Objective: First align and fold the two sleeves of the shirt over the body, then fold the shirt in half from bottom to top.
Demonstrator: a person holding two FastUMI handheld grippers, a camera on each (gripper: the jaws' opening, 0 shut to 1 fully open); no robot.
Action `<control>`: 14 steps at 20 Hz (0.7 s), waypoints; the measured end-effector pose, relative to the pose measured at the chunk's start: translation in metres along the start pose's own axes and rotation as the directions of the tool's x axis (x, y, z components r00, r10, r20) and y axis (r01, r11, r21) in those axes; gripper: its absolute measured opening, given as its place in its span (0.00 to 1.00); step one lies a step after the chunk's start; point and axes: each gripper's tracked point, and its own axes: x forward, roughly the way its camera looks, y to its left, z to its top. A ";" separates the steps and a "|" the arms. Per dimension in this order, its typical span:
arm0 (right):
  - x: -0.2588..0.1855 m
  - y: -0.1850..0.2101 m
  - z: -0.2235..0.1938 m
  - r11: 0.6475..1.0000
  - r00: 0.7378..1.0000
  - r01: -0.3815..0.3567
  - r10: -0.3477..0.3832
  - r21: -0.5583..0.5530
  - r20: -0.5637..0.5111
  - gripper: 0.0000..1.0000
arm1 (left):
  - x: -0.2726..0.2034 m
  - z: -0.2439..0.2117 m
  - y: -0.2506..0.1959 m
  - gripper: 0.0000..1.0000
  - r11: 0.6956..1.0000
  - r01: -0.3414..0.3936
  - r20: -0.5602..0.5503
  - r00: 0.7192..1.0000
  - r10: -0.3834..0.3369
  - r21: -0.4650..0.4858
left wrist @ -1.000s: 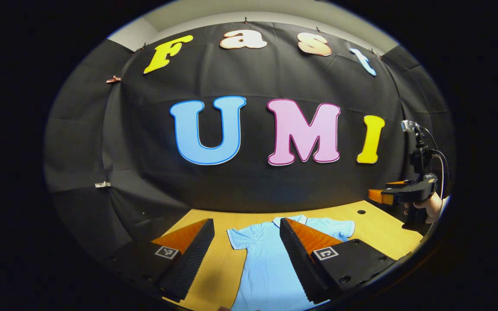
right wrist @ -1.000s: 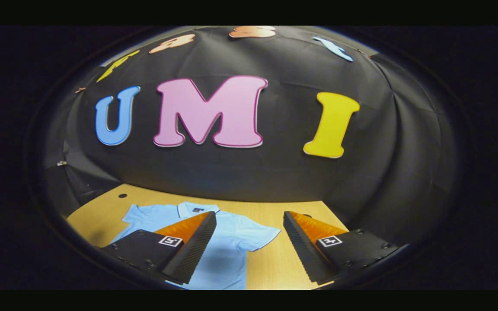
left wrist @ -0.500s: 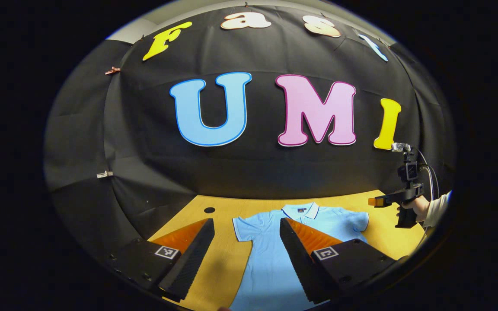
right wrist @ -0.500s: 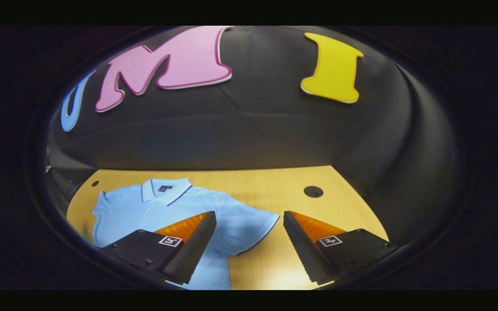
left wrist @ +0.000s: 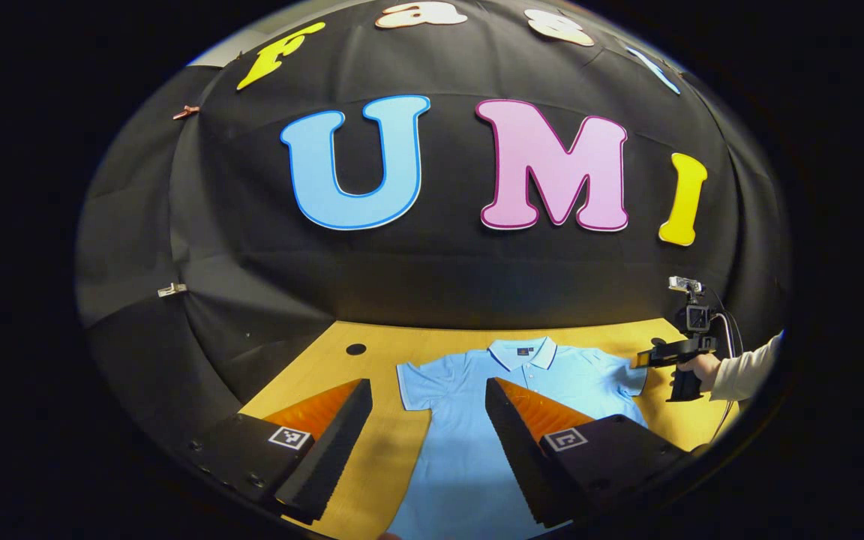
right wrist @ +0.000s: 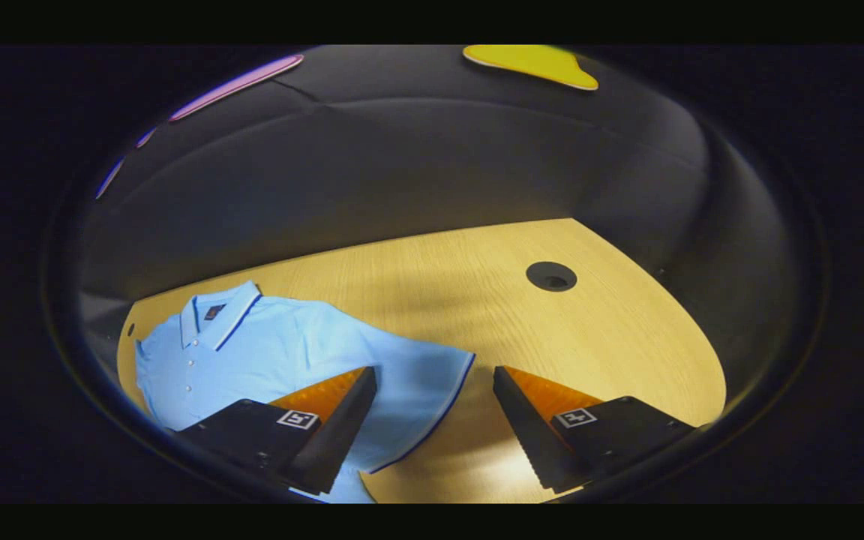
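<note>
Below the wide-spread right gripper (right wrist: 432, 390) lies the shirt's sleeve (right wrist: 421, 386).

Shirt (right wrist: 274, 360): soft matt cloth. Table (right wrist: 589, 330): smooth wood-grain, slight sheen.

A wooden table (right wrist: 627, 330) with a light grain is standing in the booth. A round dark hole (right wrist: 551, 276) is sitting near its far right corner, and another small hole (left wrist: 355, 349) is sitting near its far left corner. Black cloth (left wrist: 432, 285) is hanging behind the table's far edge. Small clips (left wrist: 171, 289) are holding the cloth on the left side.
</note>
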 end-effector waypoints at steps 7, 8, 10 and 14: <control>0.010 0.005 0.000 0.996 1.000 0.007 -0.005 -0.084 0.019 0.87 | 0.002 -0.008 -0.012 0.97 1.000 0.017 -0.019 1.000 -0.017 -0.003; 0.009 0.008 -0.001 0.996 1.000 0.001 0.001 -0.086 0.021 0.79 | 0.002 -0.010 -0.013 0.97 1.000 0.017 -0.021 1.000 -0.017 -0.002; 0.009 0.013 0.000 0.995 1.000 -0.017 0.019 -0.094 0.024 0.53 | 0.002 -0.013 -0.015 0.97 1.000 0.019 -0.025 0.999 -0.020 -0.003; 0.009 0.021 -0.001 0.993 0.999 -0.016 0.019 -0.119 0.026 0.19 | 0.000 -0.017 -0.015 0.97 1.000 0.015 -0.031 0.999 -0.015 -0.010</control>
